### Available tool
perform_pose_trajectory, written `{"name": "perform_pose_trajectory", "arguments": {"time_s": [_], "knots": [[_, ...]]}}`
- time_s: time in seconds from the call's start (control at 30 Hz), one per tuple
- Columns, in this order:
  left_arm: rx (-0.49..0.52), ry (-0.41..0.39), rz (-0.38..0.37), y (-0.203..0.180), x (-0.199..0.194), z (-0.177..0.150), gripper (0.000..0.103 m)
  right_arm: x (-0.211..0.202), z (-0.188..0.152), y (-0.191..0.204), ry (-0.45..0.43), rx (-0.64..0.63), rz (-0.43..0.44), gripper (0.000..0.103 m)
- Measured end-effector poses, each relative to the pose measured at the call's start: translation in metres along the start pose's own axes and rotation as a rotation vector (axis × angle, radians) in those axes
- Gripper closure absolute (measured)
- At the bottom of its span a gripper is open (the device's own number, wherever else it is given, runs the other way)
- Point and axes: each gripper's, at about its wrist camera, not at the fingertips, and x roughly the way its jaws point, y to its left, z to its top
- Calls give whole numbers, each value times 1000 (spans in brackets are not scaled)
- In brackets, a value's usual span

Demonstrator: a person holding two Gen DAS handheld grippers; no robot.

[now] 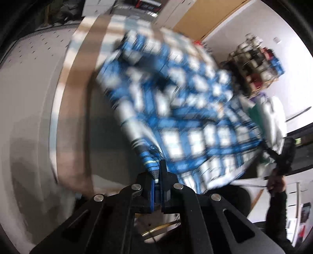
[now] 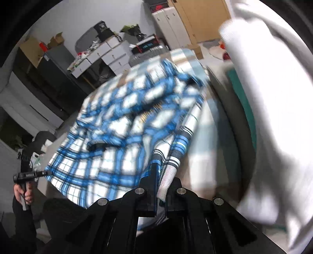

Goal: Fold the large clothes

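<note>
The left gripper (image 1: 158,175) is seen pressed shut on a blue hem of the shirt (image 1: 176,93), the cloth pinched between its two black fingers (image 1: 166,181) and running up and away from them. The right gripper (image 2: 159,187) is likewise clamped on the shirt (image 2: 125,125), a striped and white edge being nipped between its fingers (image 2: 151,185).

From both grips the blue-and-white plaid shirt is spread out in the air, stretched between the two grippers and blurred by motion. In the left view the right gripper (image 1: 285,154) is seen at the far right edge of the cloth, held in a hand (image 1: 276,183) with a dark sleeve. In the right view the left gripper (image 2: 29,174) is seen at the far left corner of the cloth, held in the other hand (image 2: 24,192).

Under the shirt a surface covered by a pale checked cloth (image 2: 183,56) is visible, with a brown band (image 1: 78,78) along its edge in the left view. A white garment (image 2: 264,97) fills the right side of the right view, with a teal patch (image 2: 240,93) beside it. Behind, white drawers (image 2: 115,52), cardboard boxes (image 2: 31,48) and a tan door (image 2: 203,17) are seen.
</note>
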Motion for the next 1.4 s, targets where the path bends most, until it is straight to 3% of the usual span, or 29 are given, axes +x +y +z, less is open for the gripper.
{"name": "perform_pose_trajectory", "arguments": {"time_s": [0.17, 0.33, 0.5, 0.63, 0.83, 0.9, 1.0, 1.07, 1.1, 1.13, 1.17, 1.23, 1.3, 1.4], "knots": [[-59, -51, -20, -7, -1, 114, 103, 12, 99, 20, 22, -6, -19, 99], [-198, -52, 1, 12, 25, 220, 103, 57, 199, -9, 123, 110, -85, 99], [-352, -11, 49, 58, 83, 281, 103, 124, 256, -56, 270, 217, -175, 97], [-412, 23, 69, 94, 103, 284, 103, 167, 274, -84, 335, 263, -199, 96], [-483, 70, 19, 118, 114, 276, 103, 194, 285, -125, 332, 448, -85, 95], [-509, 82, -13, 121, 110, 273, 103, 187, 287, -138, 272, 501, -56, 81], [-576, 74, -78, 131, 97, 265, 100, 161, 289, -149, 102, 548, -19, 60], [-595, 57, -69, 134, 88, 263, 91, 147, 288, -149, 22, 538, -33, 58], [-602, 39, -36, 133, 81, 261, 74, 141, 286, -143, -3, 506, -40, 58], [-600, 12, 10, 131, 72, 259, 44, 139, 285, -134, -4, 465, -29, 57], [-602, -13, 47, 129, 64, 258, 31, 139, 283, -123, 3, 412, -20, 57], [-560, -82, 78, 121, 47, 255, 26, 138, 275, -89, 16, 262, -38, 53], [-497, -96, 122, 107, 37, 252, 26, 143, 263, -52, 32, 110, -77, 37], [-371, -85, 191, 68, 40, 244, 26, 164, 239, 0, 91, -90, -107, 35]]}}
